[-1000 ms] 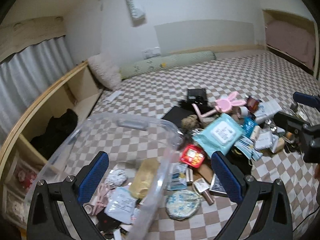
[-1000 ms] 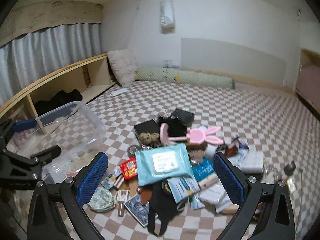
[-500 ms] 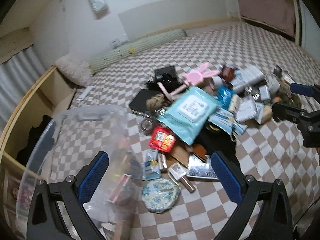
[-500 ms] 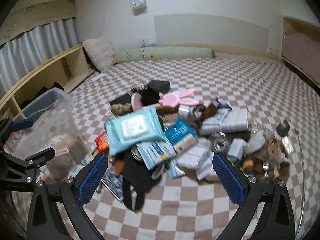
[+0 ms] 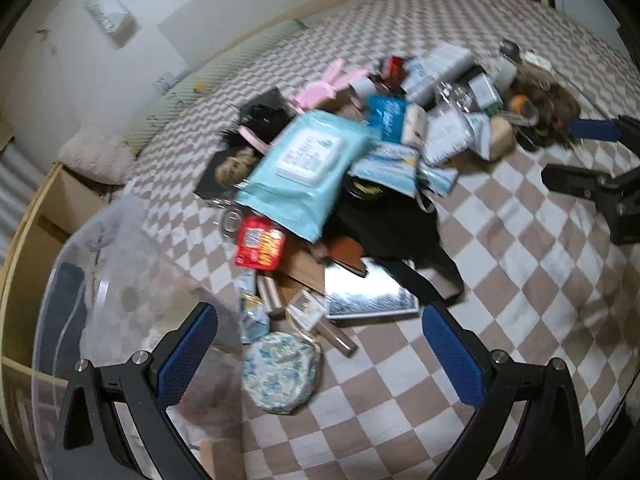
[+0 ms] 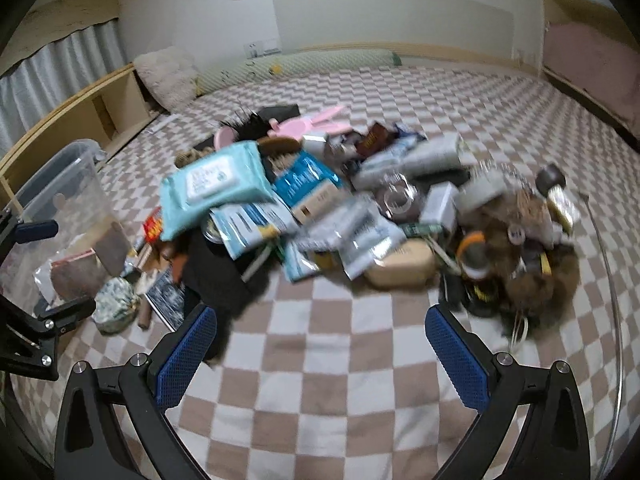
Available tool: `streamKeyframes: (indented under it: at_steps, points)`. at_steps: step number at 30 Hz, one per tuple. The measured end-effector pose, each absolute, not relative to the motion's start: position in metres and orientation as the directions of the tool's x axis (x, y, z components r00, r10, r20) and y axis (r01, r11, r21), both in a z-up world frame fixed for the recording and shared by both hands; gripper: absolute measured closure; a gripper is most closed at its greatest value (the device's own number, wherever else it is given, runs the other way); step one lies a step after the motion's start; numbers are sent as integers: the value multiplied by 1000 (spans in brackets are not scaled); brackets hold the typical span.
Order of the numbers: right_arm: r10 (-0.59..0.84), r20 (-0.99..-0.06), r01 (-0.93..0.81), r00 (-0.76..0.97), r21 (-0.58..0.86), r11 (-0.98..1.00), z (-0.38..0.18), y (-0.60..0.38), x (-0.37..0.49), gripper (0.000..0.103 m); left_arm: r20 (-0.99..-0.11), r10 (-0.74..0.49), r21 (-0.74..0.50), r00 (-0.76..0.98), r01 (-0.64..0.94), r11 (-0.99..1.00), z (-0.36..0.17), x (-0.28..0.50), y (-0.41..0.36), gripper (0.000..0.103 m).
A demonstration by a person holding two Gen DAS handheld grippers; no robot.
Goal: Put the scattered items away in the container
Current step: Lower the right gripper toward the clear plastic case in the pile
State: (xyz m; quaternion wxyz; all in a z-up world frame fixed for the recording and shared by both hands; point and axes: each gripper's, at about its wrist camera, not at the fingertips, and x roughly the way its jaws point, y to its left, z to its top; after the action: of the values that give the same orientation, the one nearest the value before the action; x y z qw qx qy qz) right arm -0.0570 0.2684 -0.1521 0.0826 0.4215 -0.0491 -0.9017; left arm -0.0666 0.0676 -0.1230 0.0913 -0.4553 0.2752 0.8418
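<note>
Both empty tools, left (image 5: 320,344) and right (image 6: 320,344), jaws wide, have swung from the bin (image 5: 120,280) toward the pile (image 6: 320,208), likely seeking another item

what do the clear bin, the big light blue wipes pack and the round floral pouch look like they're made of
The clear storage bin looks like rigid see-through plastic: its contents show through the wall. The light blue wipes pack appears to be soft glossy plastic film with a stiff white flip lid. The round floral pouch is probably printed fabric, with a matte, puckered surface, though blur leaves that open.
</note>
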Motion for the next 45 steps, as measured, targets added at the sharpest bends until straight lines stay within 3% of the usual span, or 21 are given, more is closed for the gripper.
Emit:
streamKeyframes:
  at_steps: [11,13,21,29,33,45]
  points:
    - [-277,-755,18,-594,332,-943,-181,312,-69,1,-846,-92,406,-525,-524,-749,-163,-58,97,0]
    - [-303,-745,3,-595,374,-927,-183,317,-77,16,-836,-95,432,-540,-541,-721,-167,-54,101,0]
    - [-444,-687,-67,-575,580,-812,-194,331,-116,39,-779,-97,535,-619,-578,-616,-180,-45,117,0]
    - [-468,-671,-65,-575,607,-792,-189,324,-159,46,-709,-80,634,-701,-583,-509,-192,-38,131,0]
    - [-473,-695,-58,-541,592,-804,-194,315,-178,56,-629,-67,709,-775,-535,-460,-194,-40,139,0]
    - [-569,-689,-14,-449,642,-767,-211,297,-196,68,-362,-28,897,-932,-340,-281,-214,-67,160,0]
